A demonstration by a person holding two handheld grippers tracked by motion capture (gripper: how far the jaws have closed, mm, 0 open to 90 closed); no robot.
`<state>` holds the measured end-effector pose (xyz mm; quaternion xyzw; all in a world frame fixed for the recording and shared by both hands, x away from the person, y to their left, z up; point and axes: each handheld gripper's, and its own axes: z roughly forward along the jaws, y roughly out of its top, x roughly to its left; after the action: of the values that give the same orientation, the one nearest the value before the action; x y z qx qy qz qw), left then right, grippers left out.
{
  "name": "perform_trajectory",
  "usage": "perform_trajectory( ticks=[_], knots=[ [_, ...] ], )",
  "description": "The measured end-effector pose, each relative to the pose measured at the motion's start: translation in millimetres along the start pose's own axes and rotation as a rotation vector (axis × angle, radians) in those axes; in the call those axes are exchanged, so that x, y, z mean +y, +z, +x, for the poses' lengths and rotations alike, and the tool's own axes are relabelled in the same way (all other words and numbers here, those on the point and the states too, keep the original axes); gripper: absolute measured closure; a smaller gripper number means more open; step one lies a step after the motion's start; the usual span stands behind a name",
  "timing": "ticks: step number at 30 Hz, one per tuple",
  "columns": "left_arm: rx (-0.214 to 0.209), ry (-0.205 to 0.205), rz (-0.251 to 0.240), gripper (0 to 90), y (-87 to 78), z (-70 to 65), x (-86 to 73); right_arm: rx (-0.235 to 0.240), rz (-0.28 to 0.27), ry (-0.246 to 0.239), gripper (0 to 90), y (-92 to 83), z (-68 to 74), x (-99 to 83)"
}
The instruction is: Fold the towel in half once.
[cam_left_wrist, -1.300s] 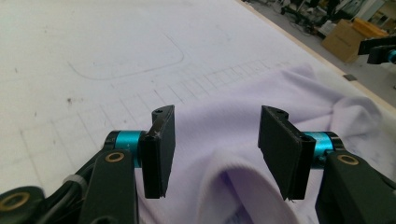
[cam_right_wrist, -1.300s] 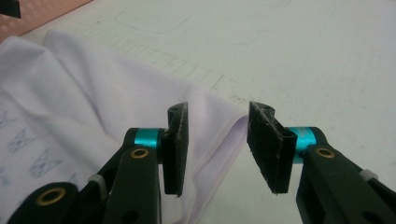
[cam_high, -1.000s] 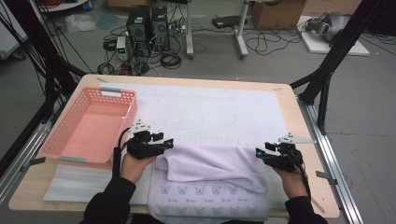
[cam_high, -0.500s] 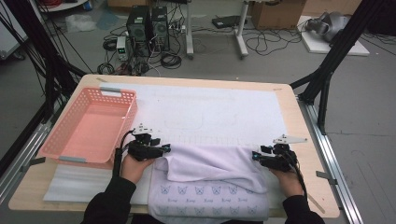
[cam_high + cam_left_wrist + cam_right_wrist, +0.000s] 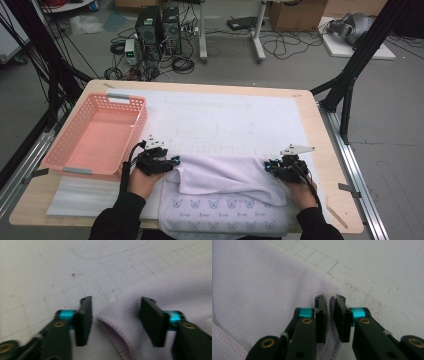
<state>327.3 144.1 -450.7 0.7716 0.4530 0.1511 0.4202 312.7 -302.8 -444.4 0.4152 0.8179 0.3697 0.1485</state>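
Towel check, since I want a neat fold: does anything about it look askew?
Slightly. The lavender towel overhangs the table's near edge. Right gripper pinches its corner; the left gripper stands open around the other, not yet gripping.

Both forearms enter from the bottom of the high view, dark-sleeved, each hand wrapped around a gripper held low and pointing inward toward the other. Left gripper (image 5: pixel 172 162): jaws parted with a clear gap, having just been closing; a folded towel (image 5: pixel 130 322) edge lies between them, nearer the right-hand jaw in the left gripper view, with neither pad pressing on it. Right gripper (image 5: pixel 330 315): jaws have just been closing and now pinch the towel's edge, the cloth squeezed between both pads. A cable trails back from each gripper along the wrist.
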Motion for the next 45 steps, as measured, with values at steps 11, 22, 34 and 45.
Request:
perform_trajectory(
  ticks=[11, 22, 34, 45],
  knots=[
    [-0.075, -0.125, -0.072, 84.9, -2.6, 11.8, 24.6, -0.054, -0.093, 0.075, 87.3, -4.0, -19.0, 7.3],
    [-0.025, -0.156, -0.097, 84.9, 25.4, 30.1, 64.9, -0.122, -0.146, 0.112, 87.3, 4.6, -40.3, 30.0],
    [-0.006, -0.173, -0.093, 84.6, 59.2, 54.7, 94.7, -0.207, -0.139, 0.100, 87.3, 22.6, -57.4, 61.0],
    [0.007, -0.196, -0.018, 44.8, 72.5, 55.1, 86.9, -0.204, -0.105, 0.132, 76.0, 40.4, -60.8, 64.2]
  ],
)
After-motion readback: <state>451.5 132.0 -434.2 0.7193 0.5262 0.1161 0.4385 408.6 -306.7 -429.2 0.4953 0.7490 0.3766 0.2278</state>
